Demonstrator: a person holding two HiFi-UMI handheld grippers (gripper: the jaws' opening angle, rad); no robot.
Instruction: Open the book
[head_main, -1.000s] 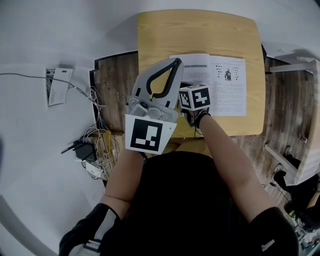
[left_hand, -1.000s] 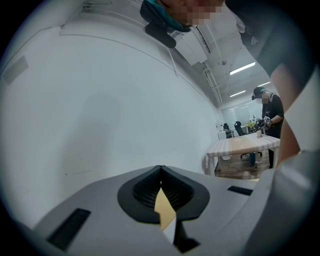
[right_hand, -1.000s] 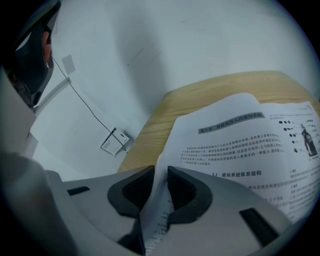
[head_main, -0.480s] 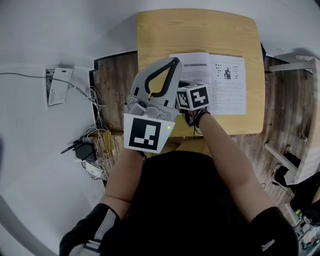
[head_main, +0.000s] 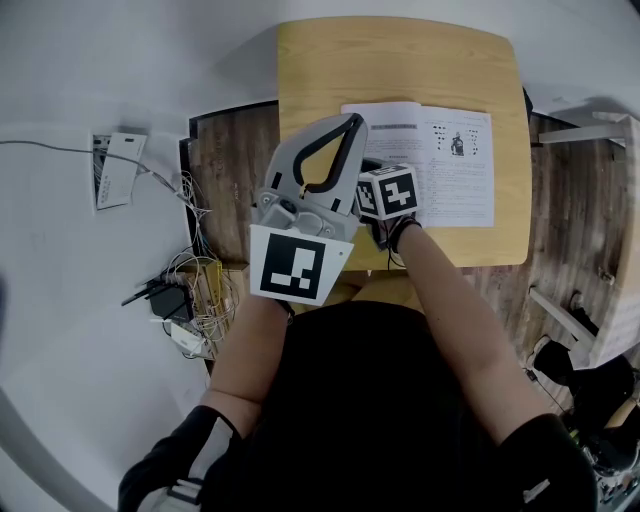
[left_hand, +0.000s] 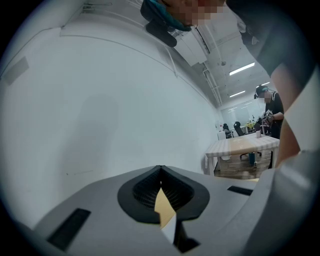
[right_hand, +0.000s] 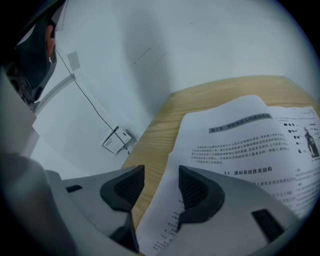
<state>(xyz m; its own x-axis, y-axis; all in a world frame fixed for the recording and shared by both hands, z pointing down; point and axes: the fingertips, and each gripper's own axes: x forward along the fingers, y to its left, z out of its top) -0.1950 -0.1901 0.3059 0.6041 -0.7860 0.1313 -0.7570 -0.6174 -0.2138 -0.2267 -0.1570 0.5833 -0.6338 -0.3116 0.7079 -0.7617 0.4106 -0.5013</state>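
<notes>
Two pages face up: the book (head_main: 450, 165) lies open on the wooden table (head_main: 400, 55), right of centre, so the task looks done or v. nearly so. The step in hand reads as the let-go after turning.

The right gripper (right_hand: 161, 187) points down at the book's left side. Its jaws have just been opening and now stand spread wide. The outer edge of the left page (right_hand: 215, 150) runs through the gap, w/ neither pad pressing on it. The left gripper (left_hand: 160, 171) is held up off the table, facing the wall. Its jaws are pressed together w/ nothing between them, and it plays no part here.

Next move, as I judge it: draw the right gripper back and up, clear of the page edge w/o snagging or dragging it, so the page stays down.

The book itself has thin white sheets, dense black print, a bold heading on the left page and a small figure top right. The left page seems to curl up slightly near the jaws, though the wide-angle lens makes that hard to confirm. It may want to flip back.
</notes>
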